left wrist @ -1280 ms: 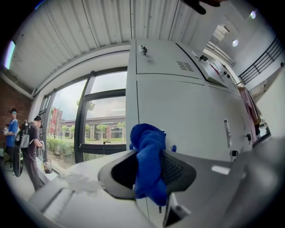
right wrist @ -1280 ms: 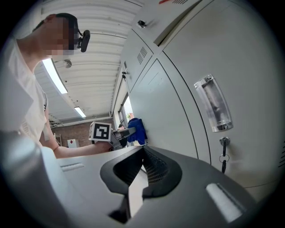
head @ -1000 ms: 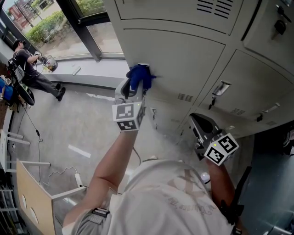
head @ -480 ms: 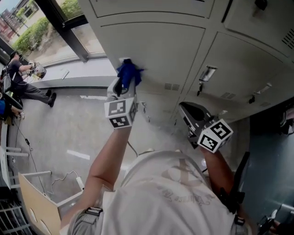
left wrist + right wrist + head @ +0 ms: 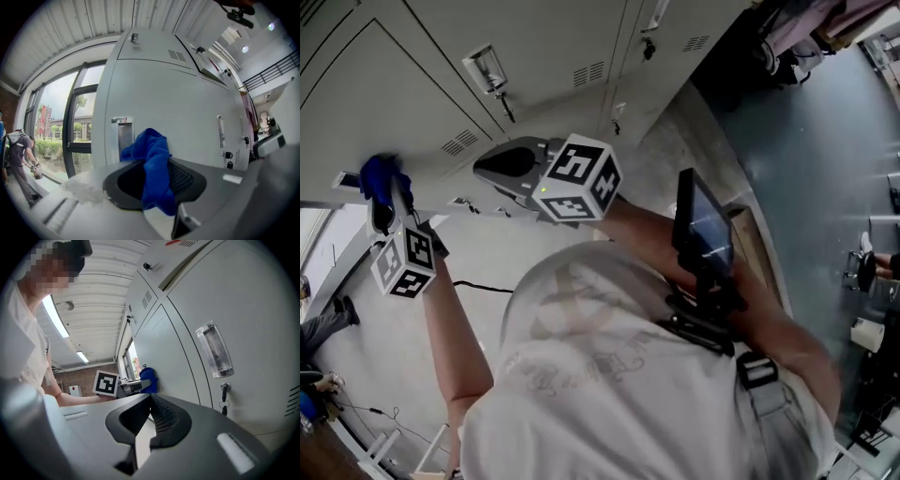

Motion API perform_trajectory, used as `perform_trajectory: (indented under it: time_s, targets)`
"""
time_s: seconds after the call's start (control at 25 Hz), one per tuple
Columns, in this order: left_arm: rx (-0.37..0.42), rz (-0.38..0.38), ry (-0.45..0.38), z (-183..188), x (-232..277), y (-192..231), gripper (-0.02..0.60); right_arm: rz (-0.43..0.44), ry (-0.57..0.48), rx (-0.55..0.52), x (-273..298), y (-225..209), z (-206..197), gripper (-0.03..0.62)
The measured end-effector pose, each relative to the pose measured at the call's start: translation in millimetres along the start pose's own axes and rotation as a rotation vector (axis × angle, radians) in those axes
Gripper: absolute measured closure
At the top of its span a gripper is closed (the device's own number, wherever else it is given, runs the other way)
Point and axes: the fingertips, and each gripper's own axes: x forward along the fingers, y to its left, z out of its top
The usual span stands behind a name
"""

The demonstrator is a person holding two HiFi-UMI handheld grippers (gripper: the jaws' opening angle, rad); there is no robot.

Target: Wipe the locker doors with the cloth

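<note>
Jaws of the left gripper (image 5: 151, 165) pinch the cloth (image 5: 149, 147). Jaws of the right gripper (image 5: 150, 399) are pressed together at the tips and hold nothing. All the lockers are shut, so their contents can't be seen.

The cloth is blue, fluffy and bunched up. A wad sticks out past the jaw tips and a tail hangs down between the jaws. In the head view the cloth (image 5: 379, 175) is at the far left against a grey locker door (image 5: 384, 89), with the left gripper (image 5: 386, 202) raised to it on an outstretched arm. In the left gripper view the wad sits against the door just right of a recessed metal handle (image 5: 123, 133); can't tell how hard it presses.

The right gripper (image 5: 502, 164) is well apart from the cloth. It points along the row of doors with a door close on its right. That gripper's view shows a clear handle plate (image 5: 214, 350) on the nearest door and a key (image 5: 225, 391) in the lock just below it. The other gripper and the blue wad are small in the distance along the same row.

Other things:
- Vent slots (image 5: 177, 55) on the upper locker.
- Window (image 5: 82, 117) left of the lockers, with a person (image 5: 21, 157) standing by it.
- Device with a screen (image 5: 705, 225) strapped to the right forearm.
- Black cable (image 5: 478, 284) on the floor (image 5: 487, 248) below the arms
</note>
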Motion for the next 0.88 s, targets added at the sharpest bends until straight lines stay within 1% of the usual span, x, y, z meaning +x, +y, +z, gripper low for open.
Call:
perform_trajectory:
  time_s: [0.08,0.24,0.44,0.56,0.76,0.88]
  targets:
    - [0.008,-0.026,0.004,2,4,-16,0.448,-0.004,-0.007,0.003,-4,-2,1,0.586]
    - [0.023,-0.043,0.001,9,5,-38,0.448,-0.006,-0.019,0.007,-14,-9,4,0.586]
    - [0.007,-0.101,0.009,0,10,-68,0.446,-0.028,-0.019,0.033,-33,-19,-1,0.586]
    - [0.028,-0.129,-0.005,6,14,-82,0.446,-0.016,-0.032,0.033,-32,-23,1,0.586]
    - [0.058,-0.205,-0.016,8,22,-116,0.446,-0.022,-0.028,0.035,-35,-27,-2,0.586]
    - [0.061,-0.258,0.001,3,25,-135,0.446,-0.030,-0.023,0.038,-40,-30,-4,0.586]
